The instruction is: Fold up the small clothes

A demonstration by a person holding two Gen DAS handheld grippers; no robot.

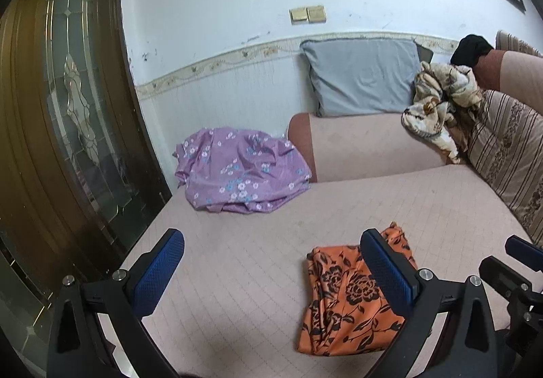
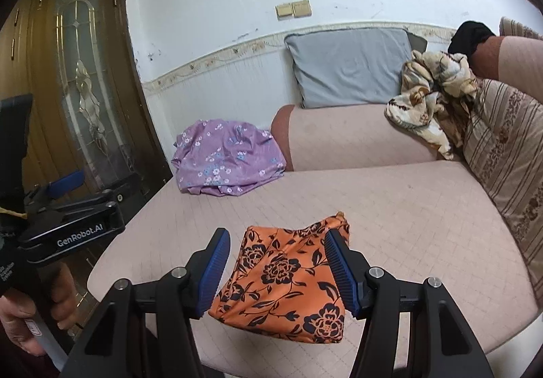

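Both tools, left tool (image 1: 271,272) and right tool (image 2: 276,271), hang wide open, empty, over the folded orange cloth (image 2: 283,283); next likely fetching the purple garment (image 2: 227,162).

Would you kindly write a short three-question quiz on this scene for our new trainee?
1. True or false: the right gripper is clamped on the orange floral cloth.
2. Which garment lies beside the sofa armrest? A) purple floral garment B) a white towel C) blue jeans
3. Fill in: the left gripper is ____.

Key: 1 false, both grippers are open and hold nothing; 2 A; 3 open.
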